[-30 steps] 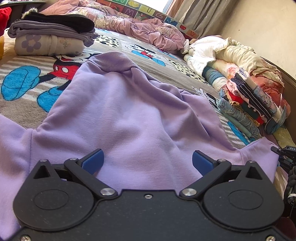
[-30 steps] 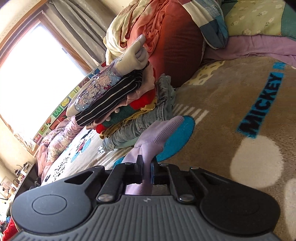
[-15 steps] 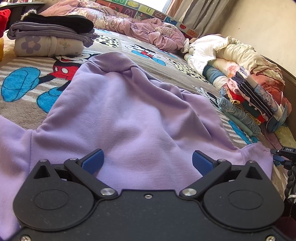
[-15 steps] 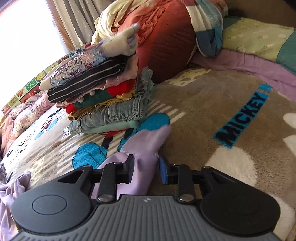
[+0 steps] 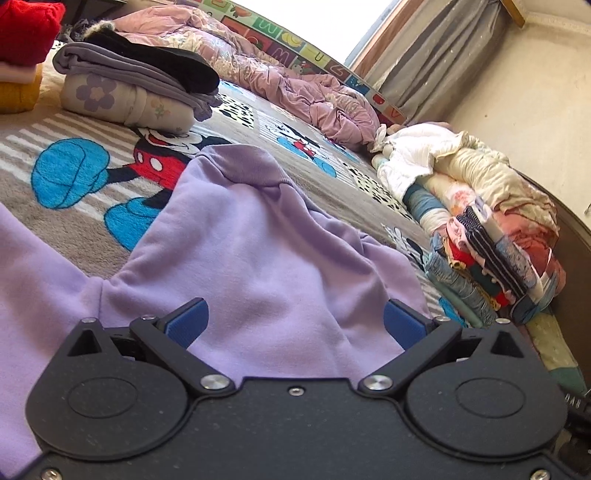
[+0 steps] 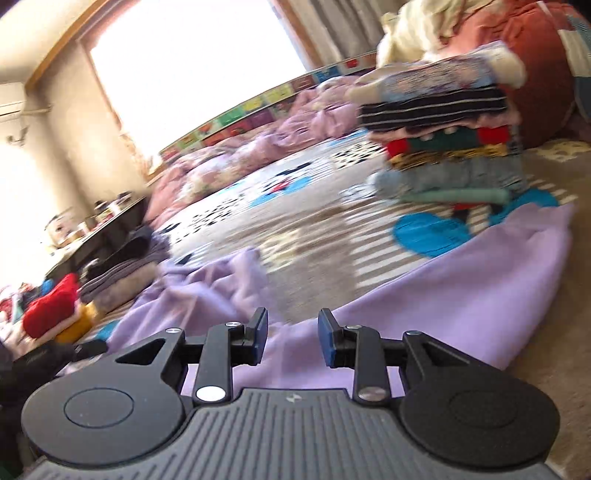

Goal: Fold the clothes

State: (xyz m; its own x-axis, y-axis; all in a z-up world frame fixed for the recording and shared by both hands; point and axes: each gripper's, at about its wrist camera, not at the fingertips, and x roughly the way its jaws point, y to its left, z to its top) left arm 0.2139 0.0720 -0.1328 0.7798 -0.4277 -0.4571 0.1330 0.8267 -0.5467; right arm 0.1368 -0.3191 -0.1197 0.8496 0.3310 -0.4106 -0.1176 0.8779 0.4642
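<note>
A lilac sweatshirt (image 5: 266,266) lies spread on the cartoon-print blanket (image 5: 70,173), its ribbed hem at the far end. My left gripper (image 5: 293,325) hovers open over the near part of its body, nothing between the blue pads. In the blurred right wrist view the same sweatshirt (image 6: 461,295) lies with a sleeve stretched toward the right. My right gripper (image 6: 290,338) stands open just above the fabric, holding nothing.
A tall stack of folded clothes (image 5: 491,266) (image 6: 447,144) stands at the right of the bed. Another folded pile (image 5: 140,88) and a red item (image 5: 27,29) lie at the back left. A crumpled pink quilt (image 5: 295,88) runs along the far edge by the window.
My right gripper let go of the lilac sleeve cuff, opened wider and swung left toward the sweatshirt's body. The left gripper stayed open and tilted slightly.
</note>
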